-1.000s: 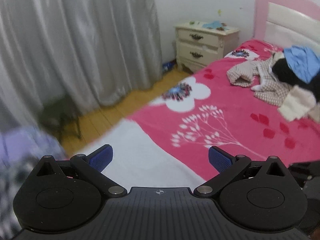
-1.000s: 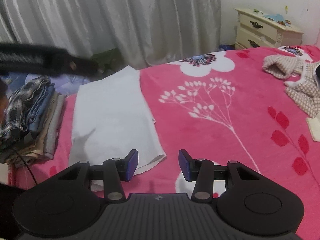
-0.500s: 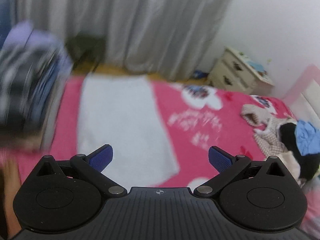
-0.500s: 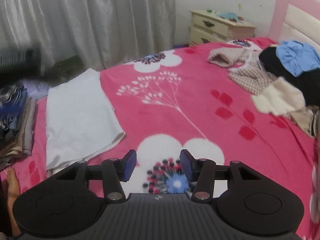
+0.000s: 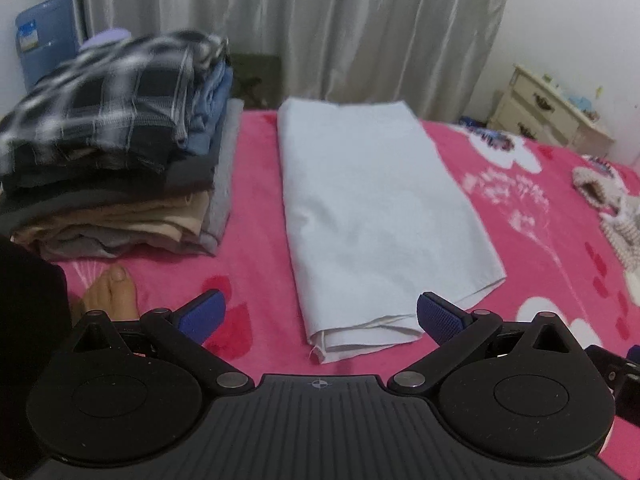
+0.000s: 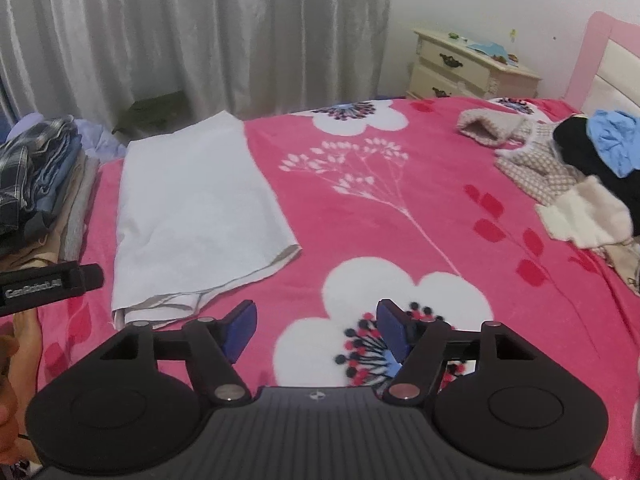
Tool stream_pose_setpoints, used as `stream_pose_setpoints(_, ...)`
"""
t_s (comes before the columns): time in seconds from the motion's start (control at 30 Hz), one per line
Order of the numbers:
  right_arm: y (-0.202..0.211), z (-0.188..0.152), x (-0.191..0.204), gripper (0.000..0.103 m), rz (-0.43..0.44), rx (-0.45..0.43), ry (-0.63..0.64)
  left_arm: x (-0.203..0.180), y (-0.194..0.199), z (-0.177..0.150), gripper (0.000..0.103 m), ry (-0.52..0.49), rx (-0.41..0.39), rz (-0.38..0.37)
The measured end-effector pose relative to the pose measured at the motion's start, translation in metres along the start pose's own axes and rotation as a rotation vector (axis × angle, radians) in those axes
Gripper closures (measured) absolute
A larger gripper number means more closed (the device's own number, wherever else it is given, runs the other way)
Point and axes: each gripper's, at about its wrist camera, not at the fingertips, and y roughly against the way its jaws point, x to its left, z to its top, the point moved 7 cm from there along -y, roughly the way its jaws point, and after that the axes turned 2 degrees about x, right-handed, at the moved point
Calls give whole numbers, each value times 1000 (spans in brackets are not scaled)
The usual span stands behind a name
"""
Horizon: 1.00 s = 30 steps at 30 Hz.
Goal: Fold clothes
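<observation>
A folded white garment (image 5: 372, 216) (image 6: 196, 216) lies lengthwise on the pink flowered blanket (image 5: 256, 208) (image 6: 380, 220). My left gripper (image 5: 320, 316) hangs open just above its near end, which lies between the blue pads without touching them. To the left stands a stack of folded clothes (image 5: 120, 140) (image 6: 36, 184) topped by a plaid shirt. My right gripper (image 6: 314, 330) hovers over a white flower print to the right of the garment; its jaws are opening and hold nothing. Unfolded clothes (image 6: 576, 176) are heaped at the far right by the headboard.
A person's bare foot (image 5: 112, 292) rests on the blanket near the stack. Part of the left gripper's body (image 6: 48, 286) shows at the right wrist view's left edge. Grey curtains (image 6: 200, 32) hang behind the bed, and a cream nightstand (image 6: 468, 68) stands by the pink headboard (image 6: 600, 56).
The left gripper swung left and down from facing the nightstand to hang over the white garment's near end. The right gripper shifted right over the flower print and its jaws widened.
</observation>
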Motion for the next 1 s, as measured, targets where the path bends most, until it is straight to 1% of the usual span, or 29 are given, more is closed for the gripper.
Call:
stream_pose_setpoints(0.13, -11, -2, 10, 31, -2, -4, 29, -2, 2, -2, 0, -3, -21, 20)
stream_pose_setpoints(0.2, -16, -4, 14, 30, 1, -17, 41, -5, -2, -3, 0, -15, -1, 15)
stream_pose_setpoints(0.27, -21, -8, 19, 29, 9, -29, 46, -7, -5, -6, 0, -33, 1, 21)
stream_pose_setpoints(0.33, -29, -12, 24, 29, 20, -20, 54, -8, -7, -9, 0, -40, -12, 38)
stream_pose_setpoints(0.53, -47, -20, 42, 29, 35, 16, 116, -3, -17, -11, 0, -22, 23, 64)
stream_pose_setpoints(0.6, -49, -20, 46, 29, 39, 21, 124, -1, -19, -12, 0, -9, 44, 66)
stream_pose_setpoints(0.67, -51, -20, 49, 29, 42, 23, 130, 0, -21, -12, 0, -9, 49, 72)
stream_pose_setpoints(1.0, -49, -17, 52, 29, 42, 21, 147, -2, -19, -10, 0, -15, 48, 69)
